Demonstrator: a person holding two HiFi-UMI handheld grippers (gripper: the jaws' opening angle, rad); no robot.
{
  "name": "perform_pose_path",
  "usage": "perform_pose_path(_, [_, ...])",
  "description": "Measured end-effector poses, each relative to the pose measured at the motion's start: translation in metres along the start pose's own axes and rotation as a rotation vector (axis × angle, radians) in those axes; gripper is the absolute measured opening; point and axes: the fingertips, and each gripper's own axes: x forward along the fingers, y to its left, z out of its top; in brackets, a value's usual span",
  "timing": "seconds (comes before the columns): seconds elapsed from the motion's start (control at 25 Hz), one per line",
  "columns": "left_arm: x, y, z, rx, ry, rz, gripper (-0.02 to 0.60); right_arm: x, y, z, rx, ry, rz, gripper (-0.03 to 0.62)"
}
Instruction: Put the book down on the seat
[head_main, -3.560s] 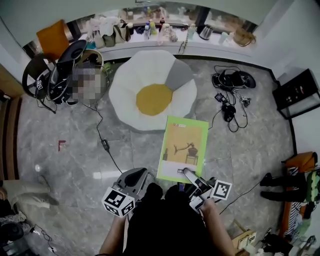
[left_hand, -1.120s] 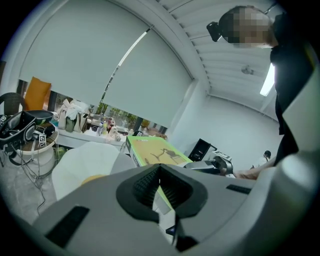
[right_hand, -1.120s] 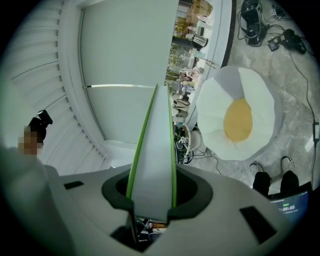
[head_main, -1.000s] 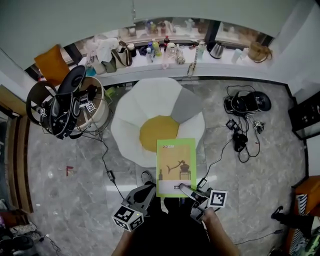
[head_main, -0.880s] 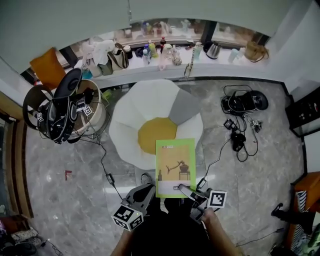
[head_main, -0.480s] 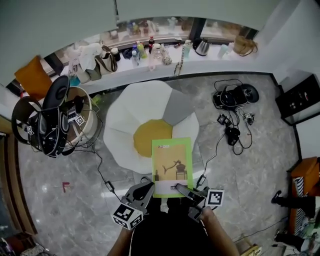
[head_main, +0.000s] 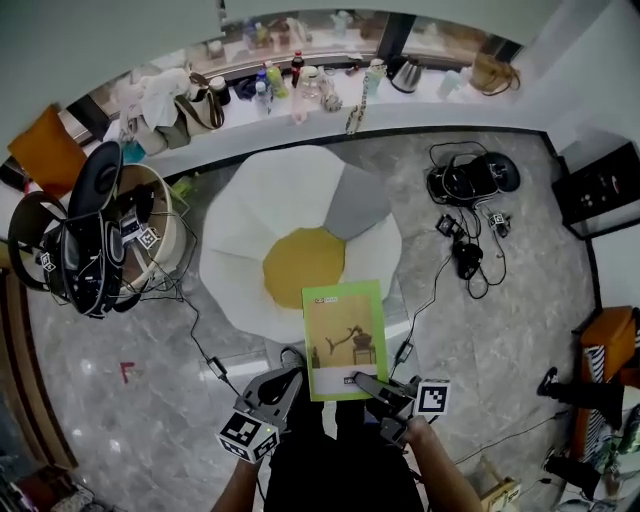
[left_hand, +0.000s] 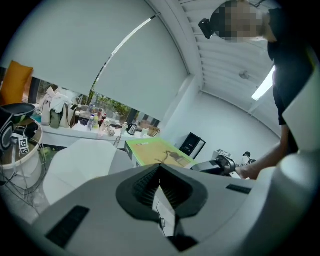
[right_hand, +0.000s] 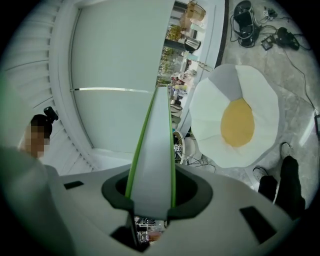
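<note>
A thin book (head_main: 345, 340) with a green cover is held flat and level, its far edge over the near rim of the seat (head_main: 245, 220). The seat is a white egg-shaped floor cushion with a yellow centre. My right gripper (head_main: 360, 379) is shut on the book's near white edge. In the right gripper view the book (right_hand: 155, 145) stands edge-on between the pads, with the seat (right_hand: 250, 85) beyond. My left gripper (head_main: 292, 375) hangs just left of the book, shut and holding nothing. From the left gripper view the book (left_hand: 157, 152) lies to the right.
A round basket (head_main: 160, 215) hung with headsets stands left of the seat, and a cable (head_main: 200, 330) trails from it across the marble floor. Dark gear and cords (head_main: 470, 185) lie at the right. A ledge (head_main: 400, 105) with bottles, bags and a kettle runs behind.
Both grippers and the book have come forward and a little down toward the seat. The book's far edge now overlaps the cushion's near rim. The grip has not changed.
</note>
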Motion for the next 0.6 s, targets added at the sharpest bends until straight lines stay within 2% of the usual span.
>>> perform_pose_path(0.08, [0.008,0.006,-0.004,-0.010,0.004,0.011,0.012,0.001,-0.018,0.004,0.006,0.028,-0.035,0.147])
perform_pose_path(0.28, [0.037,0.020,-0.018,-0.033,0.006,0.015,0.012,0.017,-0.046,0.027,0.056,0.029,0.036,0.147])
perform_pose_path(0.4, [0.057,0.032,-0.032,-0.059,0.013,0.029,0.012,0.021,-0.081,0.040,0.057,0.038,0.019,0.147])
perform_pose_path(0.6, [0.096,0.046,-0.048,-0.044,0.020,0.036,0.012,0.029,-0.133,0.061,0.074,0.039,0.029,0.147])
